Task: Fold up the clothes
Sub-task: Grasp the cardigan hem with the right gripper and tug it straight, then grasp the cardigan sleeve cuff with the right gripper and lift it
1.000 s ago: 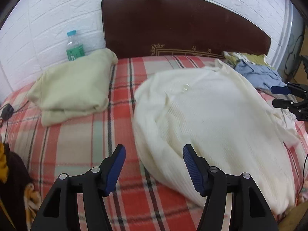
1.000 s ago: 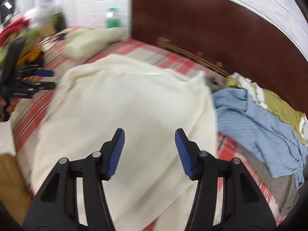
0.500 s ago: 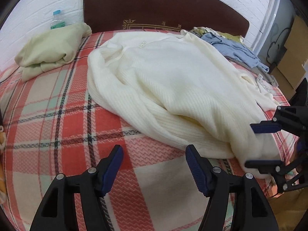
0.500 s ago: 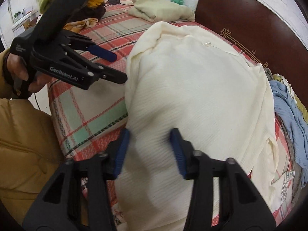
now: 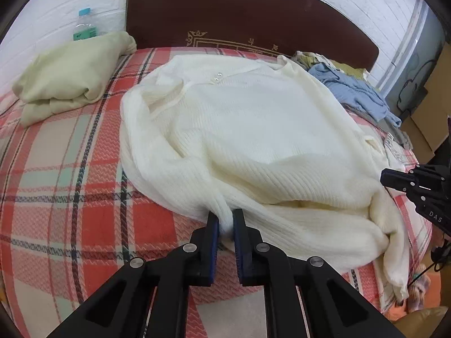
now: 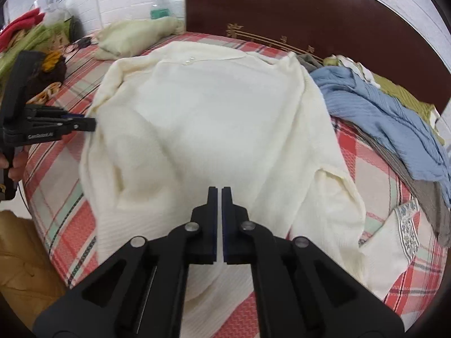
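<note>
So the left gripper point(image 5: 225, 222) is pinching a bunched fold at the near edge of the cream sweater point(image 5: 248, 129), which sits right at its fingertips; the right gripper point(image 6: 219, 197) has its jaws pressed together over the sweater's near hem, but I honestly can't tell if any knit is caught between them; the sweater is spread over most of the plaid blanket point(image 5: 64, 174), ribbed knit, rumpled along the front, two small clear buttons near the collar up by the headboard point(image 5: 253, 14); the left view shows the thick rolled fold along the near edge; only the right view shows the red and green clothes pile point(image 6: 25, 33) off to the side; further back there's a folded pale green garment point(image 5: 70, 67), a blue shirt point(image 6: 380, 112) and a water bottle point(image 5: 84, 28).
</note>
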A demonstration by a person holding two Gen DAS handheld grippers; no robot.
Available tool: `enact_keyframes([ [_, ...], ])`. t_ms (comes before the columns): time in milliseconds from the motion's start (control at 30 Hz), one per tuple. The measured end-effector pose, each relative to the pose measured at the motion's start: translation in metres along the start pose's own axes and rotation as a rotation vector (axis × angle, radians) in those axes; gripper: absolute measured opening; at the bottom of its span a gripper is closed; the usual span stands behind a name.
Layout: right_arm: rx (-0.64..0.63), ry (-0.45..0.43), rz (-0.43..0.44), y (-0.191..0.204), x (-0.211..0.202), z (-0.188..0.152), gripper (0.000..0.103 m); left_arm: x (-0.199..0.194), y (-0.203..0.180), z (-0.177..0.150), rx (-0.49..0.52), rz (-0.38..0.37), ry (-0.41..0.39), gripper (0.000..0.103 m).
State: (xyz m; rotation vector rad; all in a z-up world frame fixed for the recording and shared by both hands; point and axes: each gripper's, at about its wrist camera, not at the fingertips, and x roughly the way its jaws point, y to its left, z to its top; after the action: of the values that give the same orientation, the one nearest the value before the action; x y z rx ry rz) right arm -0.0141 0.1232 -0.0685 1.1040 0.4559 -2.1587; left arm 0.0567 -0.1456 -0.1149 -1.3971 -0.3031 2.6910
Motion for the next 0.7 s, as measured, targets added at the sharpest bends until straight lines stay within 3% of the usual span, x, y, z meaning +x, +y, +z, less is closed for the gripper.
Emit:
enact_keyframes([
  [100,0.053,-0.003,0.0,-0.016,-0.002,0.0,0.004,-0.002,0.007,0.004,-0.029,0.008,0.001,0.009],
  [133,0.048,-0.015,0.034,-0.013,-0.007,-0.001,0.012,-0.003,0.009,0.002,-0.035,-0.009,0.013,0.009],
  [167,0.036,-0.032,0.063,-0.009,-0.013,-0.001,0.019,-0.005,0.011,0.001,-0.04,-0.025,0.025,0.016],
  [200,0.018,-0.051,0.088,-0.001,-0.02,-0.001,0.044,-0.006,0.012,0.0,-0.046,-0.042,0.037,0.02],
  [233,-0.003,-0.073,0.114,0.009,-0.028,-0.002,0.069,-0.008,0.013,-0.004,-0.048,-0.052,0.04,0.031],
  [267,-0.025,-0.094,0.134,0.019,-0.033,-0.003,0.073,-0.012,0.013,-0.008,-0.047,-0.056,0.037,0.043],
  [400,-0.097,-0.059,0.172,0.05,-0.024,-0.01,0.073,-0.013,0.001,-0.021,-0.046,-0.116,0.06,0.049],
  [467,-0.099,-0.011,0.182,0.056,-0.009,-0.014,0.07,-0.01,-0.01,-0.023,-0.031,-0.13,0.063,0.059],
  [533,-0.094,0.033,0.173,0.055,0.004,-0.02,0.045,-0.007,-0.021,-0.025,-0.016,-0.144,0.066,0.062],
  [600,-0.074,0.039,0.186,0.047,0.008,-0.023,0.029,-0.004,-0.031,-0.026,0.0,-0.151,0.063,0.062],
  [633,-0.063,0.026,0.196,0.044,0.004,-0.022,0.021,-0.002,-0.035,-0.024,0.014,-0.142,0.054,0.046],
  [667,-0.054,0.013,0.201,0.041,0.0,-0.02,0.02,0.001,-0.038,-0.022,0.029,-0.128,0.052,0.014],
  [700,-0.047,-0.001,0.183,0.036,-0.006,-0.019,0.019,0.001,-0.036,-0.018,0.028,-0.111,0.043,0.002],
])
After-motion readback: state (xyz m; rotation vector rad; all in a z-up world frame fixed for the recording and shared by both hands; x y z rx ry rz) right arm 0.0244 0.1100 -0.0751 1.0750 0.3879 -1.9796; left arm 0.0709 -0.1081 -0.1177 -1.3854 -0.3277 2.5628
